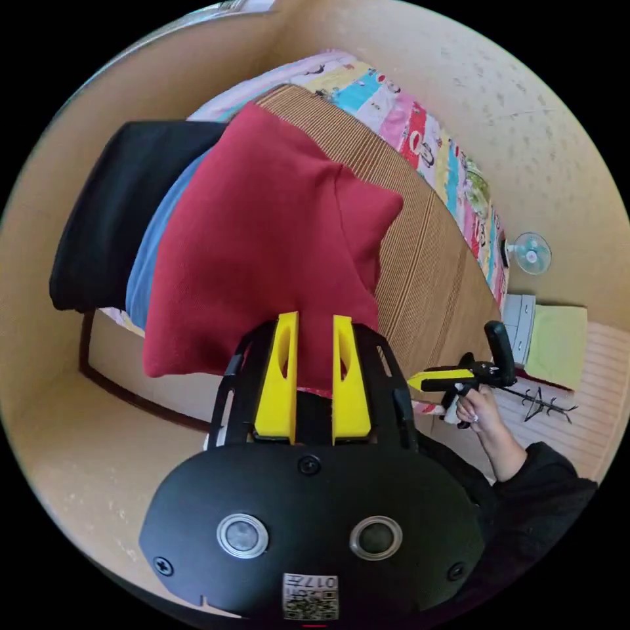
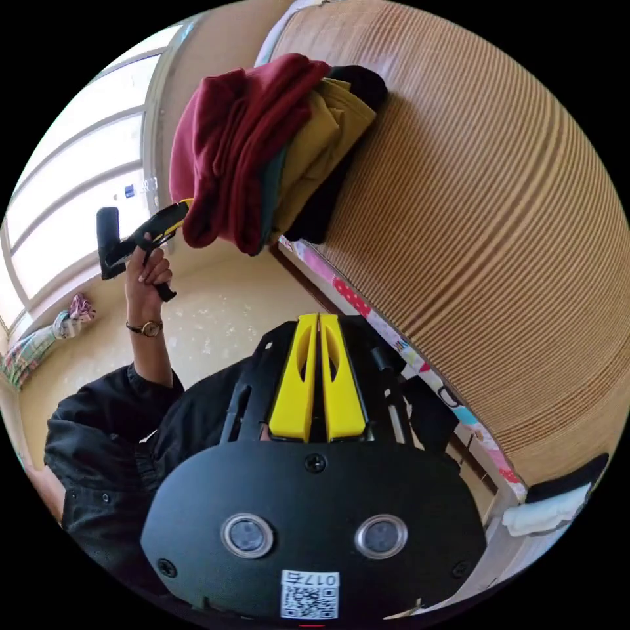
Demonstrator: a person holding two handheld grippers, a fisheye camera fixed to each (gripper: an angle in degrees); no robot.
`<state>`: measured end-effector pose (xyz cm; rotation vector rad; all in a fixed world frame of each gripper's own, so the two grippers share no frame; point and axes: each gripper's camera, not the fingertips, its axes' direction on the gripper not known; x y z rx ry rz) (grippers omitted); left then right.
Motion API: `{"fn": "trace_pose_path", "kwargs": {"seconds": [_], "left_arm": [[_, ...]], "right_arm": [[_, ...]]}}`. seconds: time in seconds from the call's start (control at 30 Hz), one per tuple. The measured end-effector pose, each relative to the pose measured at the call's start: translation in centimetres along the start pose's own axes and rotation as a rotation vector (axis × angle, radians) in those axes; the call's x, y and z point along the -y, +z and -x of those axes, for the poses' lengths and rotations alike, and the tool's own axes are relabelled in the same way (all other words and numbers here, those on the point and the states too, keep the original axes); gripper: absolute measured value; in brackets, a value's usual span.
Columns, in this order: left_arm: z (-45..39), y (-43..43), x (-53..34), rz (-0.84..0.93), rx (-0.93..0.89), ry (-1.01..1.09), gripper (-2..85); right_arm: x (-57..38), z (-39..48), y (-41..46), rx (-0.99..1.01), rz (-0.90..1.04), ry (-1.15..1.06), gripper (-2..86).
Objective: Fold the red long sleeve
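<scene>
The red long sleeve [image 1: 262, 243] lies folded on top of a pile of clothes at the edge of a bed. Its near edge runs between the yellow jaws of my left gripper [image 1: 314, 318], which press on it. In the right gripper view the same red garment [image 2: 230, 144] tops the pile, and the left gripper [image 2: 184, 205], held in a hand, meets its lower edge. My right gripper [image 2: 319, 316] is shut with nothing in it, off the bed's side. It appears in the left gripper view as the right gripper [image 1: 412, 380], held in the person's other hand.
Under the red garment are a blue piece [image 1: 154, 243] and a black one [image 1: 111, 216]; mustard cloth [image 2: 321, 131] is in the pile too. A striped mat [image 2: 472, 216] covers the bed over a patterned sheet [image 1: 420, 131]. A white fan [image 1: 531, 252] stands by the wall.
</scene>
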<state>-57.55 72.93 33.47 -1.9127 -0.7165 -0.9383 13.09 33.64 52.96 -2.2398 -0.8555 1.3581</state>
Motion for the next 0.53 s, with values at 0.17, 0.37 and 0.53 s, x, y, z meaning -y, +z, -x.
{"fn": "trace_pose_path", "kwargs": {"seconds": [0.17,0.37,0.53], "left_arm": [[-2.4,-3.6,-1.5,-0.175,0.053,0.055,6.7],[-13.3,-2.1,-0.9,-0.101,0.126,0.312,7.1],[-26.7,3.5,-3.5,0.011,0.195,0.503,6.9]], "right_arm": [[-7.6,-7.4,-4.0,-0.359,0.169,0.342,3.6],[-17.3,-19.4,-2.5,-0.517,0.473,0.745,3.9],[-25.2,-24.0,-1.7,0.051,0.298,0.814,1.0]]}}
